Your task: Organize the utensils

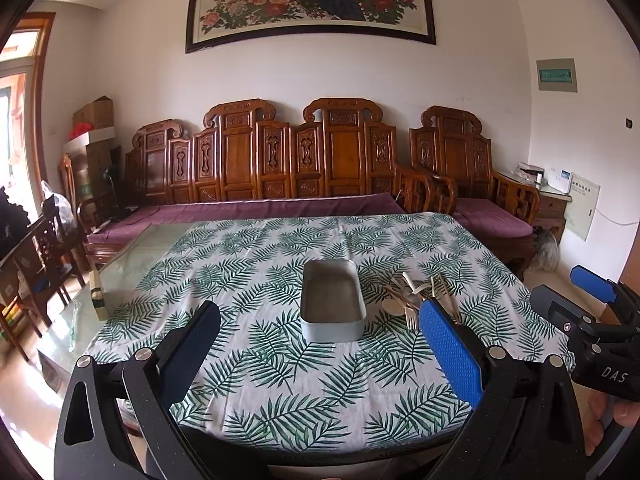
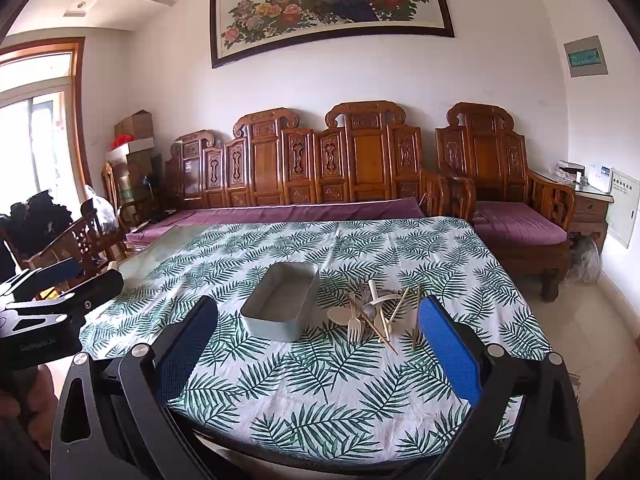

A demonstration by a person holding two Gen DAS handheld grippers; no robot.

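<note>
Bare tablecloth (image 2: 320, 380) ahead, tin (image 2: 280, 308) beside utensil heap (image 2: 372, 316) (touching unclear)

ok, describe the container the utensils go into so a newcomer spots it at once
Start at the table with the green leaf-print tablecloth. Near its middle sits a grey rectangular metal tin, open-topped and empty. It lies just left of the loose pile of utensils, and it is the only box-shaped thing on the cloth.

A leaf-print tablecloth (image 2: 320, 380) covers the table; behind it — a carved wooden sofa (image 2: 304, 168), purple cushions (image 2: 280, 214), a peacock painting (image 2: 332, 4).
</note>
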